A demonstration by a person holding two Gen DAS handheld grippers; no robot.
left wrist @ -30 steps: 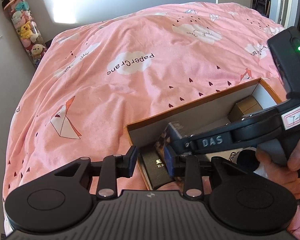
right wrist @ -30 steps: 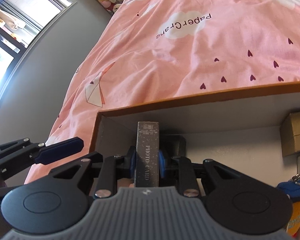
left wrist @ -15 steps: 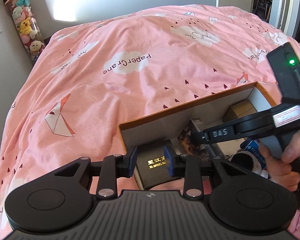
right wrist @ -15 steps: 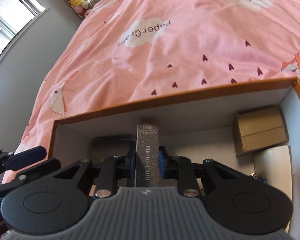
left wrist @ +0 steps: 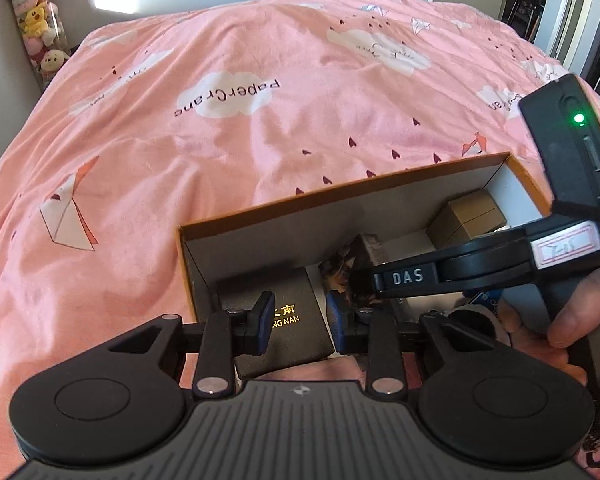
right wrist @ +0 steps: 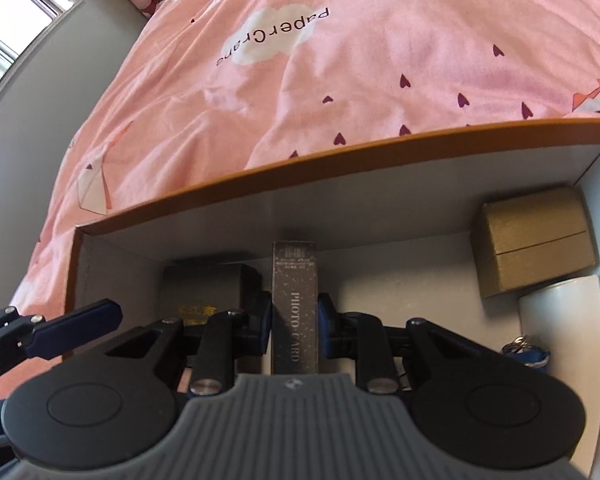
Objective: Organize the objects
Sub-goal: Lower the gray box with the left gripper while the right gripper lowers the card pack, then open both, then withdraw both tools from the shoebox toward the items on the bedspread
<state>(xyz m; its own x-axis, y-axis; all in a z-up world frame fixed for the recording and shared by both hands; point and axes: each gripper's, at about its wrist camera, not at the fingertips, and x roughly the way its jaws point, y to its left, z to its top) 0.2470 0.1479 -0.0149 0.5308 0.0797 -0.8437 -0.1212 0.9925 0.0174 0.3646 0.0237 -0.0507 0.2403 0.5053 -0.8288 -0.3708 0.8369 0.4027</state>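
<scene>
An orange-rimmed cardboard box [left wrist: 340, 196] lies on the pink bed. My right gripper [right wrist: 294, 320] is shut on a dark "PHOTO CARD" box [right wrist: 294, 280], held upright on edge inside the cardboard box [right wrist: 340, 160], beside a black box with gold lettering [right wrist: 208, 288]. My left gripper [left wrist: 300, 316] is open and empty, hovering over the near end of that black box [left wrist: 292, 344]. The right gripper [left wrist: 404, 278] reaches in from the right in the left wrist view, holding the photo card box [left wrist: 364, 252].
In the cardboard box are also a gold cube box [right wrist: 536, 252], a white cup [right wrist: 564, 316] and a blue key tag [right wrist: 528, 354]. The pink duvet [left wrist: 240, 128] spreads around. A tube of plush toys [left wrist: 36, 28] stands in the far left corner.
My left gripper has drawn back and up, showing more of the black box. My right gripper has carried the photo card box further right inside the cardboard box, still shut on it.
</scene>
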